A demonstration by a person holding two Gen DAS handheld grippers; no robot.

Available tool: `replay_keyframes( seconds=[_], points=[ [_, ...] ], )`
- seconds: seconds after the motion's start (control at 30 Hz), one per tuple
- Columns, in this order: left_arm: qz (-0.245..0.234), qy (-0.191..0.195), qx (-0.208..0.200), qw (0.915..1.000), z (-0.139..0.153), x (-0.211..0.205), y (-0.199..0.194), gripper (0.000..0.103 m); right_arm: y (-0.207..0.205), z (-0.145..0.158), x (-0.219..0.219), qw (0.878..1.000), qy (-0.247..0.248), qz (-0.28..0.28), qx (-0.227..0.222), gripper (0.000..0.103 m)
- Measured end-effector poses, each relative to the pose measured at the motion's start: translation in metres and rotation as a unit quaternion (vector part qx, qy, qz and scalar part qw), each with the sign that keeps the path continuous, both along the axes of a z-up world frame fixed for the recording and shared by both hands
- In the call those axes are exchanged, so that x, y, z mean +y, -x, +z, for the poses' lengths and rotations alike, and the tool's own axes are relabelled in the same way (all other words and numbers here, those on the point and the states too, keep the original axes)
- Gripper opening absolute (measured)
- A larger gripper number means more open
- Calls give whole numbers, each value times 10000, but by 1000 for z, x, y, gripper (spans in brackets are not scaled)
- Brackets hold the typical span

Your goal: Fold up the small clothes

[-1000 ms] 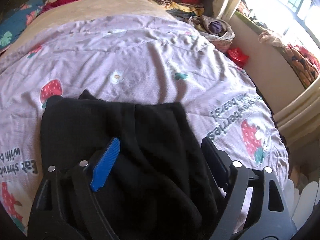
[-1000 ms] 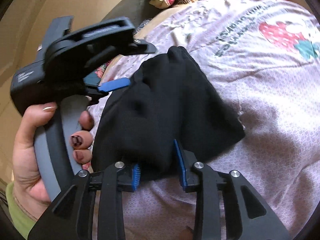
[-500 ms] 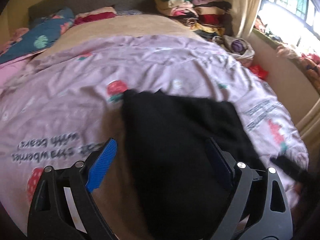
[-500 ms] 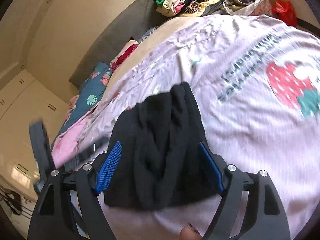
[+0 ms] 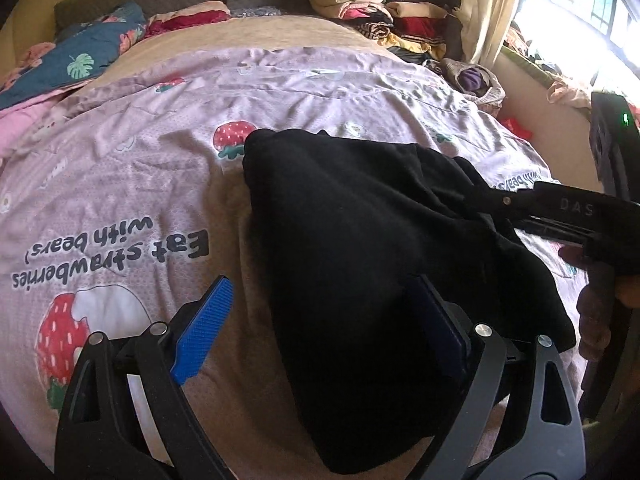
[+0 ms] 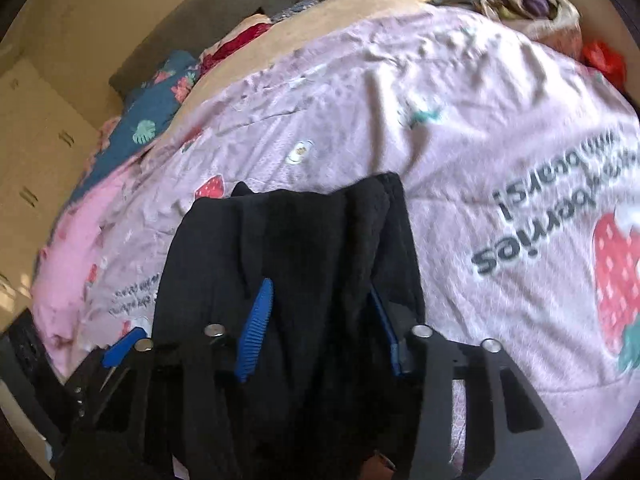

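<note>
A black garment (image 5: 360, 248) lies bunched on the pink strawberry bedspread (image 5: 140, 168). My left gripper (image 5: 320, 324) is open at its near edge; its right finger rests on the cloth and its left blue pad (image 5: 202, 330) is over bare bedspread. My right gripper (image 6: 324, 320) is open with a fold of the black garment (image 6: 304, 248) between its blue pads. In the left wrist view the right gripper's body (image 5: 560, 216) reaches in from the right onto the garment's far side, with a hand behind it.
Stacked folded clothes (image 5: 384, 12) sit at the bed's far right corner beside a curtain (image 5: 488, 8) and bright window. Blue floral pillow (image 5: 68, 64) and pink bedding lie at the far left. A red item (image 6: 604, 60) lies beyond the bed's right edge.
Both grippers opened; the right one released its pinch on the garment's edge a second ago and has moved back over the cloth. The left gripper pulled back and left, so more bedspread shows.
</note>
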State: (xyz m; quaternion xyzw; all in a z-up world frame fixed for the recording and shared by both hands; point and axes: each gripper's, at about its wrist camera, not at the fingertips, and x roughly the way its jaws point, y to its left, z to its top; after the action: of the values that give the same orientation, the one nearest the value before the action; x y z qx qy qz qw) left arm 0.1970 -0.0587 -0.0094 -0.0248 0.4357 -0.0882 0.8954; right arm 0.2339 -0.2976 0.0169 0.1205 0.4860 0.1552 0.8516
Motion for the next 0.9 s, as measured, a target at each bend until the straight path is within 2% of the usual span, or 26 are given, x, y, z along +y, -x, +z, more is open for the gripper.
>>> replay_keyframes(
  seconds=[0.03, 0.1, 0.17, 0.27, 0.33, 0.53, 0.67, 0.77, 0.83, 0.9],
  points=[
    [-15, 3, 5, 10000, 0, -1, 0, 83, -1, 1, 7, 9996, 234, 139, -110, 10],
    [-61, -50, 6, 10000, 1, -6, 2, 83, 5, 13, 20, 9950, 628, 511, -584, 9],
    [-130, -135, -47, 9998, 4, -12, 5, 83, 14, 31, 19, 9897, 704, 661, -1061, 9],
    [-273, -73, -59, 9996, 6, -21, 10, 83, 10, 42, 9, 9867, 737, 710, -1267, 9],
    [-350, -45, -71, 9994, 7, -27, 12, 83, 4, 37, 5, 9865, 797, 727, -1235, 9],
    [-426, -155, -5, 9990, 1, -39, 12, 83, -6, -3, -8, 9904, 936, 572, -838, 9],
    [-465, -128, 23, 9988, 1, -40, 13, 83, -5, -18, -12, 9915, 961, 397, -788, 11],
    [-447, -125, 47, 9989, 1, -39, 14, 83, -1, -18, -10, 9903, 1071, 356, -813, 16],
    [-431, -101, 61, 9990, 1, -38, 14, 83, 5, -14, -12, 9907, 1069, 296, -786, 30],
    [-417, -72, 75, 9991, 1, -36, 16, 83, 13, -8, -17, 9925, 914, 256, -765, 34]
  ],
)
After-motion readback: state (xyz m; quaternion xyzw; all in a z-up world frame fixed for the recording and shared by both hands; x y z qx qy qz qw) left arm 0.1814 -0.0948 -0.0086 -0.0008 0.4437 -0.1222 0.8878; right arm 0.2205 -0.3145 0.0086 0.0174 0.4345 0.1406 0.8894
